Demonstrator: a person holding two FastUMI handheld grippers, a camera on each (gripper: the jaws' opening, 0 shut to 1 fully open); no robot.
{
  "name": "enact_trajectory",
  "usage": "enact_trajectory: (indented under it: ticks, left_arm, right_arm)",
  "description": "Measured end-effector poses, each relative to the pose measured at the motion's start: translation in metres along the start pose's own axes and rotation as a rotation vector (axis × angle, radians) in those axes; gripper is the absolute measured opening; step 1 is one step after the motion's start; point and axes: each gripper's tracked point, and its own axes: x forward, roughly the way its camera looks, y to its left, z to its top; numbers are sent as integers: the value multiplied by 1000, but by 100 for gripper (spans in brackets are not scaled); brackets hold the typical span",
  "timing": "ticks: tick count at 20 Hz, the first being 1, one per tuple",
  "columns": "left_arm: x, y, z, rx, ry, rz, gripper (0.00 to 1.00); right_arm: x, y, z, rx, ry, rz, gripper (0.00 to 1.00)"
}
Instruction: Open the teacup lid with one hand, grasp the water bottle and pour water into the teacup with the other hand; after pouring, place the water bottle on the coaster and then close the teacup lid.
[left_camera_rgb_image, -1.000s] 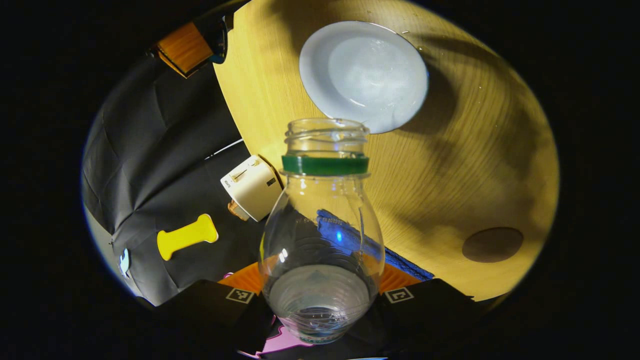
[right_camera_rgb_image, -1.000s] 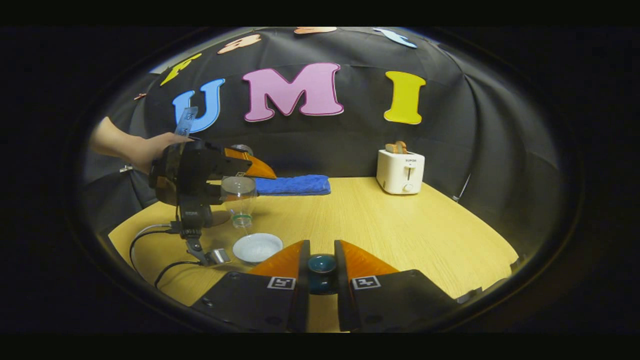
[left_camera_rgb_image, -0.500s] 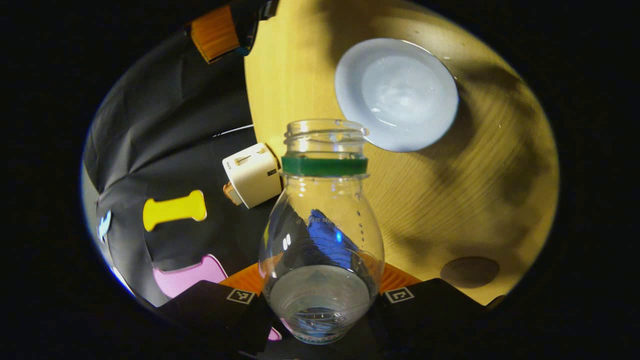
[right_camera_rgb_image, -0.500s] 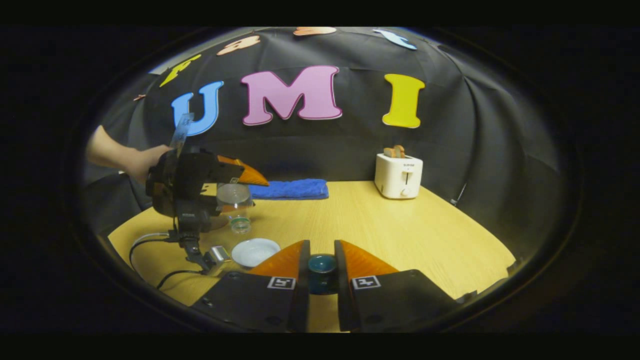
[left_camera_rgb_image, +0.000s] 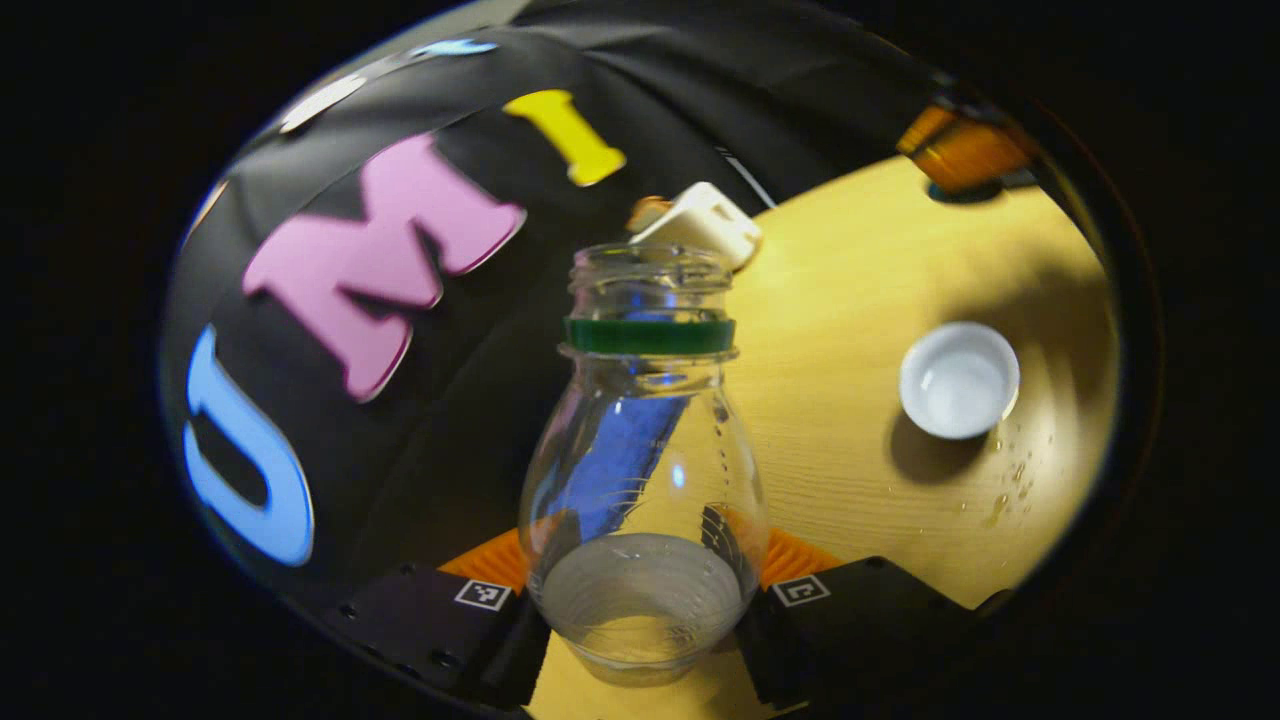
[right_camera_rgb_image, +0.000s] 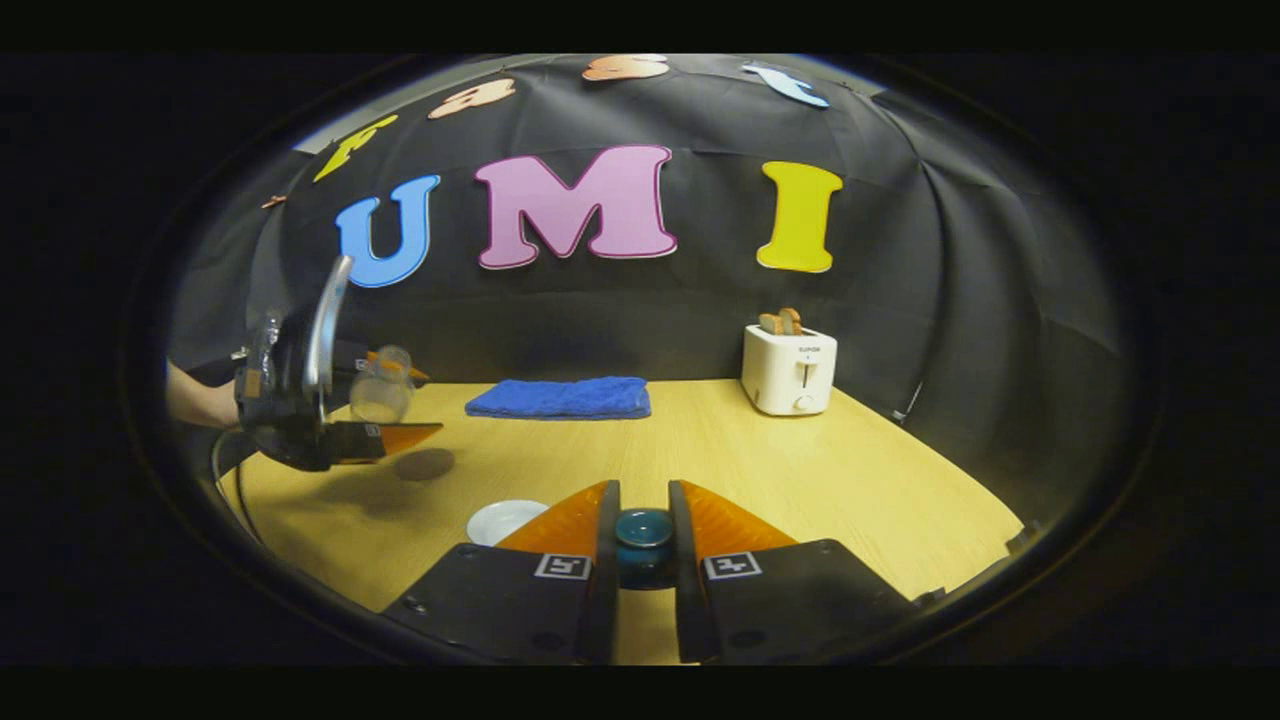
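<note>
Pouring apparently done: bottle nearly empty, clamped in left claw, off table left of cup. Lid clamped in right claw. Left: bottle onto coaster, lid back.

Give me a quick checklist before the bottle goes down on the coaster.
1. Left gripper jaws clamped on the water bottle: ok.
2. Bottle lifted away from the teacup: ok.
3. Coaster bare, ready for the bottle: ok.
4. Bottle upright for setting down: not ok, it is tilted in the right gripper view.
5. Right gripper holding the lid knob: ok.
6. Table dry by the teacup: not ok, droplets beside it.
</note>
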Motion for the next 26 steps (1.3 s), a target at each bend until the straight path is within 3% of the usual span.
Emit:
enact_trajectory:
  ticks: [5, 7, 9, 15, 20, 25, 26]
  left_arm:
    - [14, -14, 28, -589, -156, 3, 79]
    - [13, -22, 37, -743, -184, 22, 80]
    - [12, -33, 35, -825, -158, 11, 80]
    - [33, -42, 13, -915, -155, 42, 81]
    - [45, -46, 24, -852, -153, 32, 82]
    - [43, -56, 14, -900, -119, 29, 84]
    - [41, -56, 15, -902, -122, 28, 89]
  right_arm:
    - [15, 33, -1, -35, -4, 48, 26]
    - [22, 41, -1, -71, -17, 58, 26]
    - [29, 43, -1, -64, -19, 54, 26]
    - [29, 53, -7, -49, -1, 56, 26]
    - [31, 52, -17, -27, 31, 48, 26]
    - [36, 53, -15, -20, 30, 46, 26]
    - [37, 53, -15, -22, 29, 46, 26]
